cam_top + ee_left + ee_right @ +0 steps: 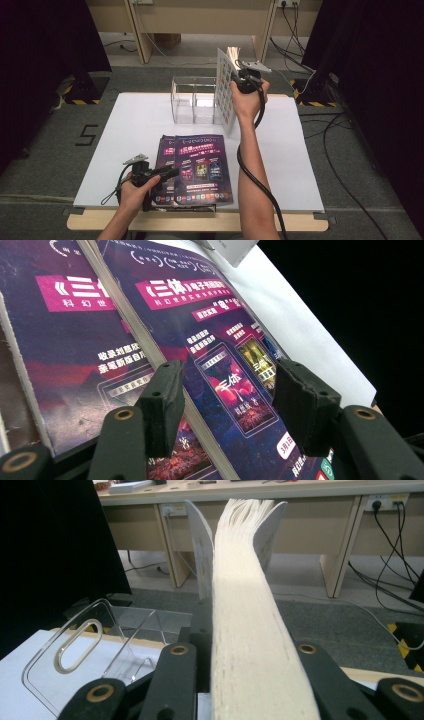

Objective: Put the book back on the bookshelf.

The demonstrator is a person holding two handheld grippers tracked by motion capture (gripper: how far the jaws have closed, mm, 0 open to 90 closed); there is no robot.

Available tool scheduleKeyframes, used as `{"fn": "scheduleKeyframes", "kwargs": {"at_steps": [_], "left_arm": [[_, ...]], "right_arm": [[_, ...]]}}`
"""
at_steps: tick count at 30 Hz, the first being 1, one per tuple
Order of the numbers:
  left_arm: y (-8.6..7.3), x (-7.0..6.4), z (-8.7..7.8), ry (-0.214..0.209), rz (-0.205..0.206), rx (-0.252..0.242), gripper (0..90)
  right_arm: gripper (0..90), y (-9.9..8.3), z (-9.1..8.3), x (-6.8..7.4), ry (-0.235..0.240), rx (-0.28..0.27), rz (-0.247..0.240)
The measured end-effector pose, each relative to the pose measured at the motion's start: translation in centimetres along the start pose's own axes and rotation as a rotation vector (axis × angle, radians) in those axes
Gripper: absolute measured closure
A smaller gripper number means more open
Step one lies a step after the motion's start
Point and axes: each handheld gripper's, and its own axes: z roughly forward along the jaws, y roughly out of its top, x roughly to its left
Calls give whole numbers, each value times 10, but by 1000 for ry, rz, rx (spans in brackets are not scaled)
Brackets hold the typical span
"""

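Gripping a thick booklet by its edge, the right gripper holds it upright above the white table, just right of the clear acrylic holder. Its cream page block sits clamped between the black jaws, covers fanning apart at the far end. The left gripper rests with jaws apart over the stack of purple booklets at the table's near edge; glossy covers carry white and pink print.
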Motion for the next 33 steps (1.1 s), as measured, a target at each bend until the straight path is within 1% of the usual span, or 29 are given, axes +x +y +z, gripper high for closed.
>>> {"fn": "scheduleKeyframes", "kwargs": {"at_steps": [1, 3, 5, 7, 9, 11, 12, 13, 16, 18, 19, 22, 24, 27, 28, 29, 30, 31, 33], "left_arm": [[0, 0, 0, 0, -1, 0, 449], [0, -1, 0, -3, 1, -2, 449], [-1, -1, -1, -3, -1, -4, 449], [-1, 0, -1, 0, -4, -4, 449], [0, 1, -1, 1, -3, -6, 449], [0, 1, -1, 1, -4, -5, 449], [-1, 1, -1, 2, -5, -2, 449], [-1, 1, 0, 1, -5, -1, 449], [-1, 0, 0, -1, -3, -1, 449], [-1, 0, 0, -1, -1, 0, 450], [-2, 0, 1, -1, -2, 1, 450], [-1, -1, 1, -1, 3, 3, 449], [-2, -1, 1, -2, 3, 2, 449], [-2, -1, 1, -1, 3, 4, 450], [-2, -1, 1, -1, 2, 4, 450], [-2, -1, 0, -1, 2, 4, 449], [-2, -1, 0, -1, 3, 4, 449], [-2, -1, 1, -1, 1, 3, 449], [-2, -1, 1, 0, 3, 3, 449]], "right_arm": [[746, 0, 0, 0, 0, 0, 0], [746, -3, 5, 2, -16, 4, 6], [746, -5, 7, 3, -31, -22, 18], [745, -5, 11, 1, -44, -35, 26], [746, -4, 12, 0, -54, -35, 36], [745, -5, 13, 1, -61, -44, 22], [745, -7, 13, 3, -78, -59, 8], [745, -7, 13, 3, -78, -59, 8], [743, -11, 12, 4, -114, -70, -12], [739, -14, 10, 5, -106, -69, -37], [739, -14, 10, 5, -106, -69, -37], [730, -14, 9, 4, -109, -60, -59], [721, -14, 8, 3, -116, -58, -59], [689, -16, 8, -1, -104, -45, -54], [673, -16, 8, -2, -100, -34, -59], [654, -17, 8, -2, -91, -20, -46], [644, -19, 8, -4, -86, -24, -48], [643, -22, 7, -4, -75, -12, -34], [641, -23, 7, -5, -72, -8, -37]]}}
